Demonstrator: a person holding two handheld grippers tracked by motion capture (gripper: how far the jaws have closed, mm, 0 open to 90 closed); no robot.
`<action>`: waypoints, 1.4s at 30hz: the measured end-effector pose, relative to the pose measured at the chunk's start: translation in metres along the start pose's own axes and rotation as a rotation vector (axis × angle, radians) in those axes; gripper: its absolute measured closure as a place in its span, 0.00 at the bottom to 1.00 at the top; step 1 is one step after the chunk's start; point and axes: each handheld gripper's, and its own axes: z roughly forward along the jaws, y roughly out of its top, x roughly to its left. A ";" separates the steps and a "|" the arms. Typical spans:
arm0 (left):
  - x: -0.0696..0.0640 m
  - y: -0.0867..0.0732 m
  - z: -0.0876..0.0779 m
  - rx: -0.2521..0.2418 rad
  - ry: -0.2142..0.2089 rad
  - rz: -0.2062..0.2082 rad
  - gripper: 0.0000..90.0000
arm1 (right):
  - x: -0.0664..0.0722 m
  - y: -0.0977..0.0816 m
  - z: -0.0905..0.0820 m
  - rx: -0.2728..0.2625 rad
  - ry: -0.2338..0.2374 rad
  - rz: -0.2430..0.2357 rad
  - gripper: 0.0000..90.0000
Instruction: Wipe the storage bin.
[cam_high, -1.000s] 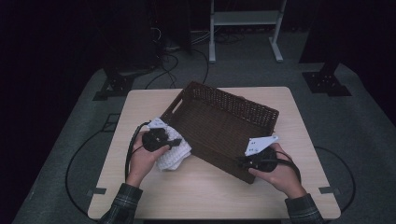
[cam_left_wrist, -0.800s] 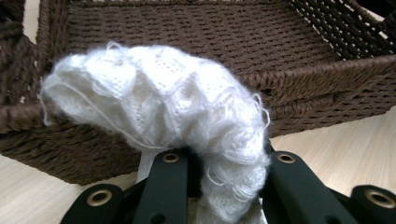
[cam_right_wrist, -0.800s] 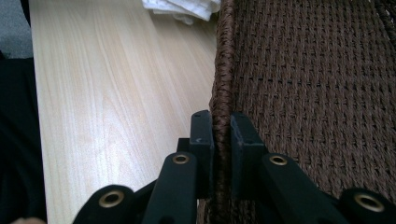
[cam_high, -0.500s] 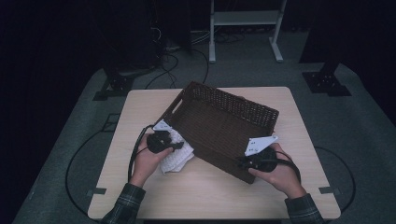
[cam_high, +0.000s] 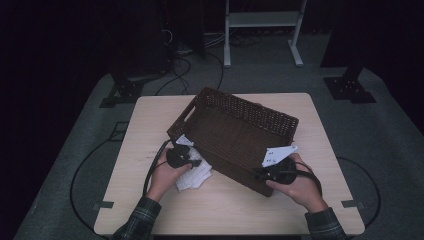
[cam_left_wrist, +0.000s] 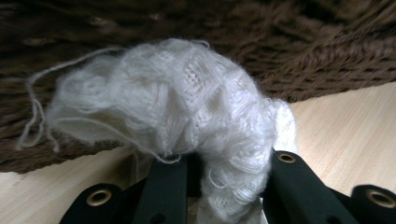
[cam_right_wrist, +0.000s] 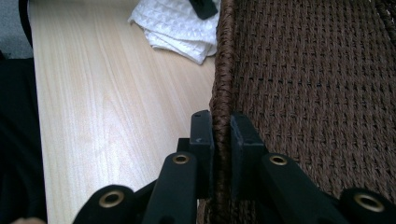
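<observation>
A dark brown wicker basket (cam_high: 235, 135) stands tipped up on the light wooden table (cam_high: 310, 120). My right gripper (cam_high: 260, 175) is shut on the basket rim (cam_right_wrist: 223, 93), at the near right corner, one jaw on each side of the braided edge. A white knitted cloth (cam_high: 194, 175) lies on the table against the basket's left side. My left gripper (cam_high: 192, 162) is shut on that white cloth (cam_left_wrist: 187, 121), which bulges out between the two black jaws, with the basket's weave (cam_left_wrist: 280, 42) close behind it.
The table's near edge (cam_high: 230, 232) runs just behind both forearms. Bare wood lies left of the basket (cam_right_wrist: 102, 102). Beyond the table stand a white frame (cam_high: 262, 20), cables (cam_high: 185, 55) and black stand feet (cam_high: 350, 87) on a grey floor.
The left hand has sunk and shifted a little to the right with the white cloth, closer to the basket's side. The right hand and the basket have kept still.
</observation>
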 end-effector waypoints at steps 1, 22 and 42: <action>0.000 0.000 0.001 0.005 0.000 0.000 0.83 | 0.000 0.000 0.000 0.001 0.001 -0.005 0.90; -0.013 0.015 -0.043 -0.130 -0.020 0.043 0.83 | 0.000 0.000 0.000 0.001 0.000 -0.006 0.90; -0.017 0.014 -0.033 -0.105 -0.034 0.043 0.83 | 0.000 0.000 0.000 -0.001 0.002 0.001 0.90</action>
